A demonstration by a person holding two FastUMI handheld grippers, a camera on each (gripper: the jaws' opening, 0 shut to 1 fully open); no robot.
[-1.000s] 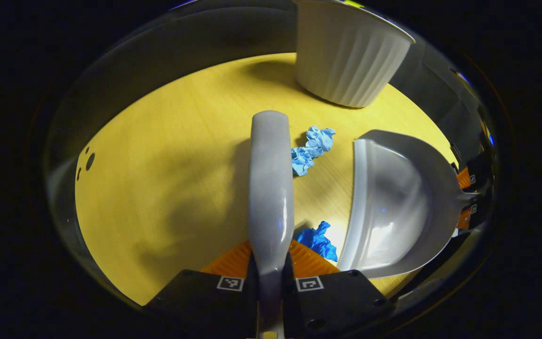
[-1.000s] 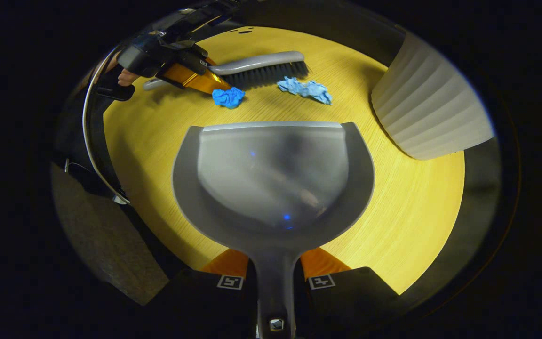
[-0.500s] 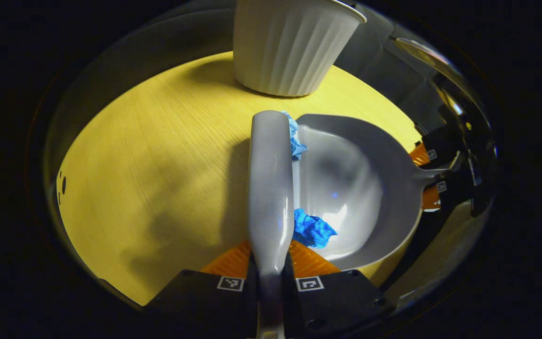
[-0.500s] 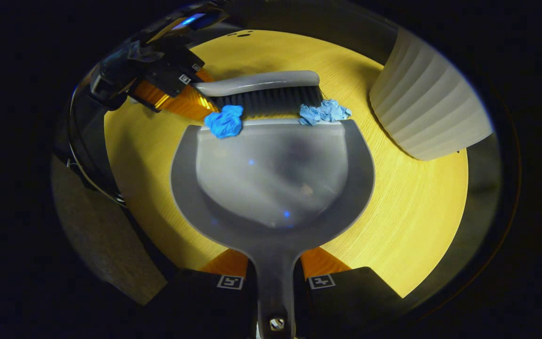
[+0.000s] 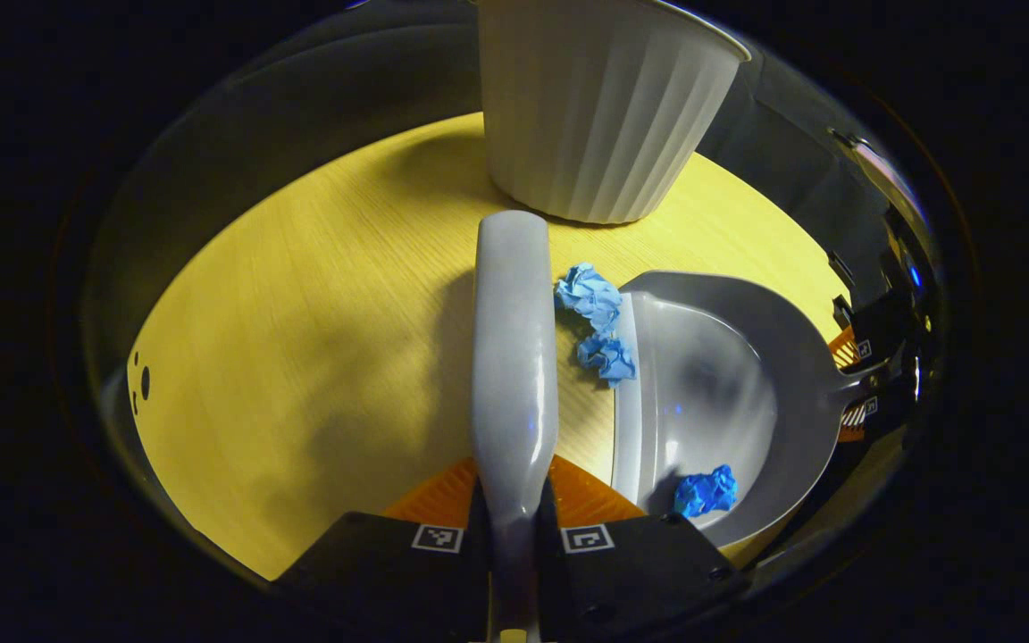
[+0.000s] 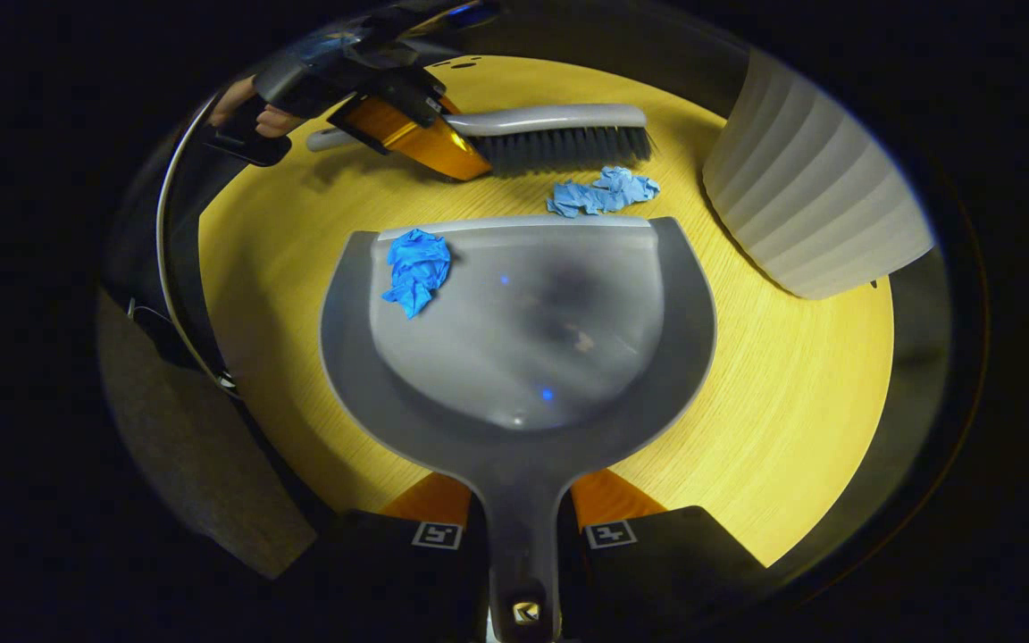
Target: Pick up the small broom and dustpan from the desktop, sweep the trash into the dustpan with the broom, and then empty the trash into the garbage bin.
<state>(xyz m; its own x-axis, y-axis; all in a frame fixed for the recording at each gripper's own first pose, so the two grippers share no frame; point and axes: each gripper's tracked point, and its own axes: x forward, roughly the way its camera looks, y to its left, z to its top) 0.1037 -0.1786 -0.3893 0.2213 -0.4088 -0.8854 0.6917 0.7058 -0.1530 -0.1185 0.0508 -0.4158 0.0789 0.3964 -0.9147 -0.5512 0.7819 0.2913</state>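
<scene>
The yellow wooden desktop [image 6: 773, 420] carries everything, and the white ribbed garbage bin [image 5: 599, 107] stands on it at the far side, just beyond the sweeping spot. Your right gripper [image 6: 523, 536] pinches the handle of the grey dustpan [image 6: 514, 339], both fingers pressed on it, with the pan lying flat and its lip facing the broom. Your left gripper [image 5: 512, 536] clamps the handle of the small broom [image 5: 514, 357], which in the right gripper view hangs with its bristles just behind the loose trash.

One dark blue wad [image 6: 416, 266] already lies inside the pan, near its front corner. The paler blue crumpled paper [image 6: 604, 192] sits on the desktop just outside the lip, between bristles and pan.

By my reading, you are mid-sweep with one piece left. Keep the pan's lip pressed flat to the wood so the paper cannot slip beneath it. Set the bristles down behind the paper and draw it in one short, low stroke straight at the lip. Hold the pan level afterwards, since the wad inside sits close to the edge and could roll out.

No brand or readable writing shows; each gripper carries only small square black-and-white marker tags [image 6: 437, 534].
</scene>
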